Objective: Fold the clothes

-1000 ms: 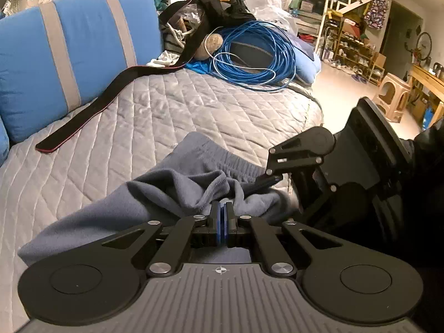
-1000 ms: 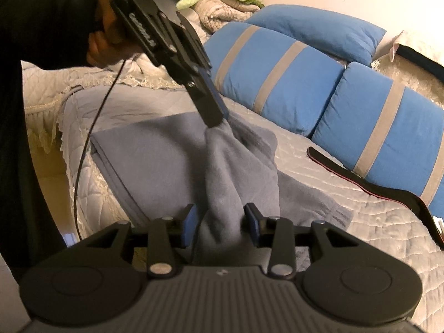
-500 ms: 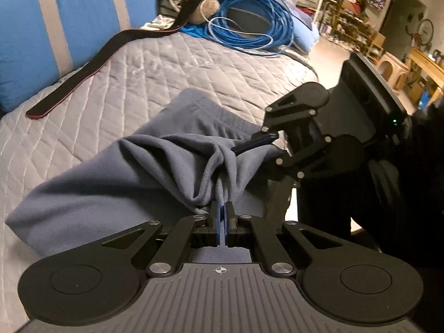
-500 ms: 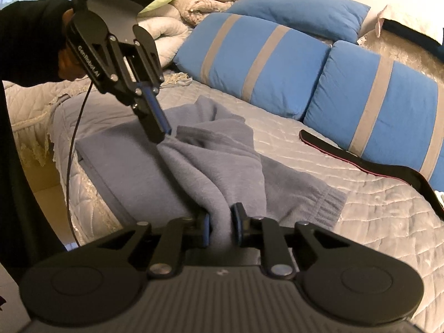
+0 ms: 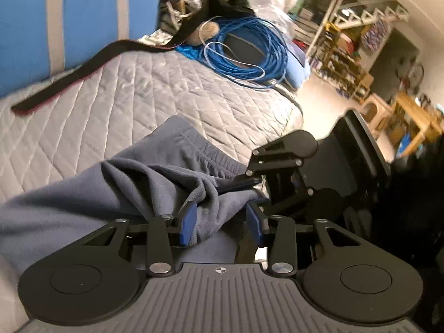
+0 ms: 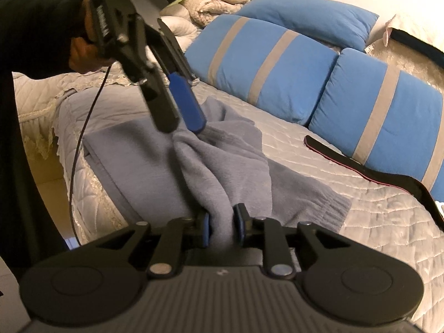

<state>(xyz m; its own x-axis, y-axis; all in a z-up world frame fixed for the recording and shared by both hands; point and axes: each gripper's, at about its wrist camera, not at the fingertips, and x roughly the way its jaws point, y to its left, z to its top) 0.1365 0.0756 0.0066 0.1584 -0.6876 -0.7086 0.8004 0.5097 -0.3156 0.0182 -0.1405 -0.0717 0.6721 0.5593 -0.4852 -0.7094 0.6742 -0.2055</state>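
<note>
A grey-blue fleece garment (image 5: 138,183) (image 6: 227,166) lies bunched on the quilted bedspread (image 5: 138,97), its ribbed end toward the cushions. My left gripper (image 5: 221,223) is open, with a loose fold of the fleece lying between its blue pads. In the right wrist view the left gripper (image 6: 183,126) hangs just above the cloth, fingers apart, held by a hand (image 6: 80,52). My right gripper (image 6: 222,226) is shut on a thick bundle of the garment. In the left wrist view the right gripper (image 5: 249,184) pinches the fabric near the bed's edge.
A black belt (image 5: 69,83) (image 6: 374,174) lies across the quilt by the blue striped cushions (image 6: 277,63). A coil of blue cable (image 5: 249,47) and bags sit at the far end. The bed edge drops to the floor on the right gripper's side.
My left gripper has opened and let go of the fold it pinched, lifting slightly off the cloth. The right gripper closed on the garment a second ago and keeps hold.
</note>
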